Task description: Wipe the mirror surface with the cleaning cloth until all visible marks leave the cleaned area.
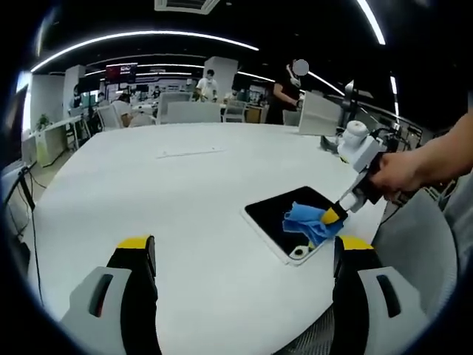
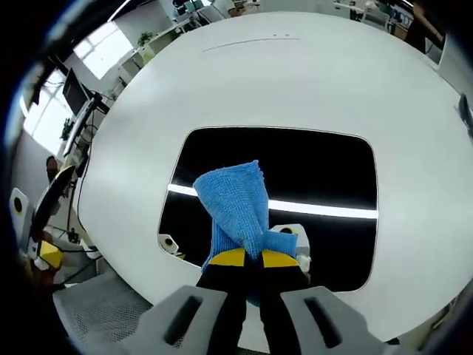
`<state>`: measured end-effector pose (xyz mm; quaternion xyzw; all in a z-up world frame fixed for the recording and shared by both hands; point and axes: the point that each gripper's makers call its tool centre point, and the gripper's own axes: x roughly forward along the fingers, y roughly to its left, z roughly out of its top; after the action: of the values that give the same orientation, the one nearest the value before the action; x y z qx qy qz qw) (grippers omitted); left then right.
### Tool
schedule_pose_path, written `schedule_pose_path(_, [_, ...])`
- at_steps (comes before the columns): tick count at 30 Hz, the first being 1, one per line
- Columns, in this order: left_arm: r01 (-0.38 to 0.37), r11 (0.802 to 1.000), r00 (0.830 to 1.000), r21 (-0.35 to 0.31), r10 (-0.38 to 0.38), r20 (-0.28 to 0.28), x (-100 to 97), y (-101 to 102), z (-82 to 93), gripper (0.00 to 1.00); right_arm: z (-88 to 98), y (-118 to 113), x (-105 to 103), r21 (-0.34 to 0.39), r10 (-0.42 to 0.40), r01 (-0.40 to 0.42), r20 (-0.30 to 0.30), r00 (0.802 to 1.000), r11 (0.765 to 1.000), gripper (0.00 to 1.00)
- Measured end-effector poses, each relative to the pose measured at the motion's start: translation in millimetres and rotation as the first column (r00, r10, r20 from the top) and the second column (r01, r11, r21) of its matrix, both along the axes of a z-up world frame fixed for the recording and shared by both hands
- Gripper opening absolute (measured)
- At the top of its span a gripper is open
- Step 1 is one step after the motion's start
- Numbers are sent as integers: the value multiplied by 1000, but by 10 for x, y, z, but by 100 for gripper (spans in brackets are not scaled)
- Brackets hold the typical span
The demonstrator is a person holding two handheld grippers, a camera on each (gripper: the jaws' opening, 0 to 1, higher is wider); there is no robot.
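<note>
A flat rectangular mirror [image 2: 310, 170] with rounded corners lies on the white table [image 2: 295, 74], reflecting a dark ceiling and a bright light strip. My right gripper [image 2: 246, 257] is shut on a blue cleaning cloth [image 2: 236, 203], which rests on the mirror's near half. In the left gripper view the mirror [image 1: 277, 214] sits at the table's right edge, with the blue cloth [image 1: 307, 222] on it and the right gripper [image 1: 334, 216], held by a hand, pinching the cloth. My left gripper [image 1: 244, 251] hovers open above the table, well to the left of the mirror.
The round white table [image 1: 162, 192] has a thin strip [image 1: 188, 153] lying far back. Grey chair backs [image 1: 421, 244] stand beside the table's right edge. Desks, monitors and several people are in the office behind. A chair base [image 2: 44, 244] shows below the table edge.
</note>
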<state>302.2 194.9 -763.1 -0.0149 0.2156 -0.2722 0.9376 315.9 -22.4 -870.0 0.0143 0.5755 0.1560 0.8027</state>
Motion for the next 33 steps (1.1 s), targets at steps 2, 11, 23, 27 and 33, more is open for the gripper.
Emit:
schedule_pose_path(2, [0,1000,1000,-2,0,-4,-6,1,0,99,-1,0,25,-6,5,-5,4,1000,1000,0])
schedule_pose_path(11, [14,1000,999,1,-14,-31,-22,8,-88,99,2,-14,260,-27,2,-1,19,1000,1000,0])
schedule_pose_path(23, [26,1000,999,-13,-26,-39,-29,-25,-94,99,-26,-11,657,-57,5,-2,47,999,998,0])
schedule_pose_path(27, [13,1000,999,-24,-14,-47,-37,-26,-112,99,-32,6,735,-64,12,-9,50,999,998,0])
schedule_pose_path(33, [-5,1000,998,-31,4,-57,-33,18,-140,99,-14,15,832,-70,20,-16,59,998,997,0])
